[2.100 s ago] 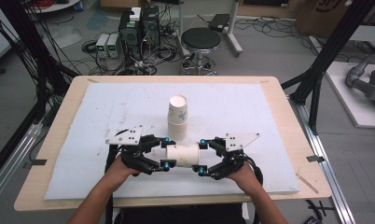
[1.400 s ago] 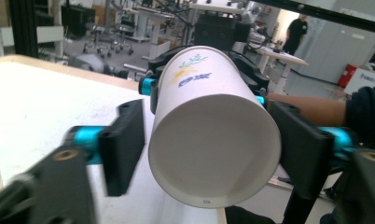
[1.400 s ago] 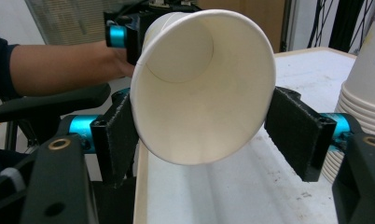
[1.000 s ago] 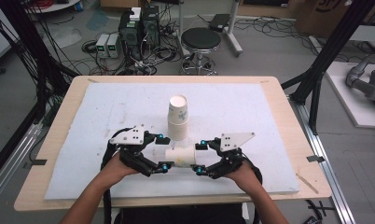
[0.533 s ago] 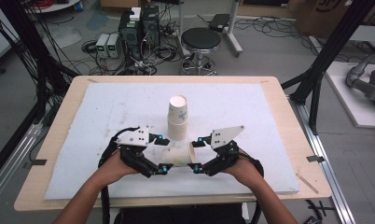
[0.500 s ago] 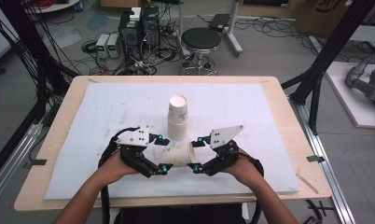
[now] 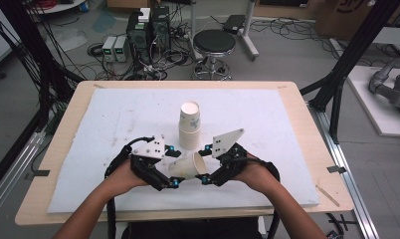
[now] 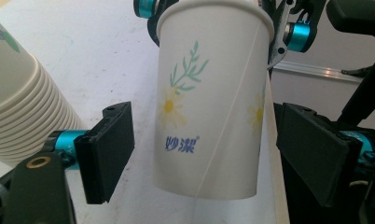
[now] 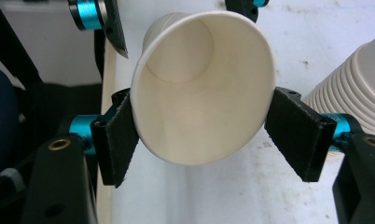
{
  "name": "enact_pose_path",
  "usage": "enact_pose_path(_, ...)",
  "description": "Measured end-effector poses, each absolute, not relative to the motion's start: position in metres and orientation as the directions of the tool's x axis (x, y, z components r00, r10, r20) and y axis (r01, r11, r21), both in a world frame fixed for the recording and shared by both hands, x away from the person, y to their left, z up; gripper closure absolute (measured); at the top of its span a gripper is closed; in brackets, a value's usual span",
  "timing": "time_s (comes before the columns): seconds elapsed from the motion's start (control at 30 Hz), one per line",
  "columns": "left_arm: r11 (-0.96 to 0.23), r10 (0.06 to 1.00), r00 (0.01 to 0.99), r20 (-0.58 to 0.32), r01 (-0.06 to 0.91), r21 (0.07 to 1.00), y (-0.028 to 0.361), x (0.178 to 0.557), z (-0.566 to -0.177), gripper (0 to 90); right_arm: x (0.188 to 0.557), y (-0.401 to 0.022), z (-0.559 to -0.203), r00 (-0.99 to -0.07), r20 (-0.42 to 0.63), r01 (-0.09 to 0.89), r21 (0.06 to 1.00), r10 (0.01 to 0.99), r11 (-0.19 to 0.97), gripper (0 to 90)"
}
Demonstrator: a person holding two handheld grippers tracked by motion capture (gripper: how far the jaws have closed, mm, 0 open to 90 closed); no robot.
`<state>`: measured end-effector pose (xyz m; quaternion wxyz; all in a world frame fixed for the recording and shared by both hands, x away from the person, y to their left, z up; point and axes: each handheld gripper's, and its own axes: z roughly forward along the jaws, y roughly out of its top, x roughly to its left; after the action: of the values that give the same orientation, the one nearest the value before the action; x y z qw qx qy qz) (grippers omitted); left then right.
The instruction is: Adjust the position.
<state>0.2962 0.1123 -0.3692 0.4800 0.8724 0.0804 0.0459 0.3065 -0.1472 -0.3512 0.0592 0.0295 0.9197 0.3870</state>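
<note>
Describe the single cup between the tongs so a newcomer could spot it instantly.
Start at the white mat covering the wooden table, then find the upright stack of paper cups near its middle. Just in front of it, toward the person, one paper cup lies tilted on its side between the two hand-held tongs. Unlike the stacked ones, it is alone, mouth facing the right tongs.

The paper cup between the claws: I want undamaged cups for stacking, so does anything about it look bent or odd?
Yes. The paper cup is squeezed at its mouth by the right claw: the rim is pressed oval rather than round. It hangs tilted, with the left claw open around its base.
</note>
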Motion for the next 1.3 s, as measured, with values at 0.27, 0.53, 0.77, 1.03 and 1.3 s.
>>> enact_pose_path(0.27, -0.57, 0.178, 0.984, 0.015, 0.09, 0.817, 0.109, 0.297, -0.371, 19.5, 0.308, -0.136, -0.343, -0.991, -0.114, -0.019, 0.65, 0.073, 0.76, 28.3)
enact_pose_path(0.53, -0.601, 0.173, 0.985, 0.021, 0.088, 0.795, 0.106, 0.298, -0.374, 20.0, 0.309, -0.126, -0.336, -0.99, -0.136, -0.044, 0.597, 0.047, 0.801, 28.3)
enact_pose_path(0.77, -0.615, 0.171, 0.985, 0.016, 0.094, 0.783, 0.104, 0.299, -0.375, 20.7, 0.31, -0.122, -0.337, -0.991, -0.127, -0.043, 0.577, 0.037, 0.816, 28.3)
enact_pose_path(1.03, -0.639, 0.158, 0.987, 0.016, 0.089, 0.764, 0.099, 0.301, -0.376, 24.1, 0.31, -0.115, -0.335, -0.991, -0.133, -0.055, 0.544, 0.022, 0.837, 28.3)
enact_pose_path(1.3, -0.647, 0.155, 0.988, 0.013, 0.092, 0.757, 0.096, 0.302, -0.377, 27.8, 0.309, -0.11, -0.335, -0.99, -0.138, -0.065, 0.51, 0.007, 0.858, 28.3)
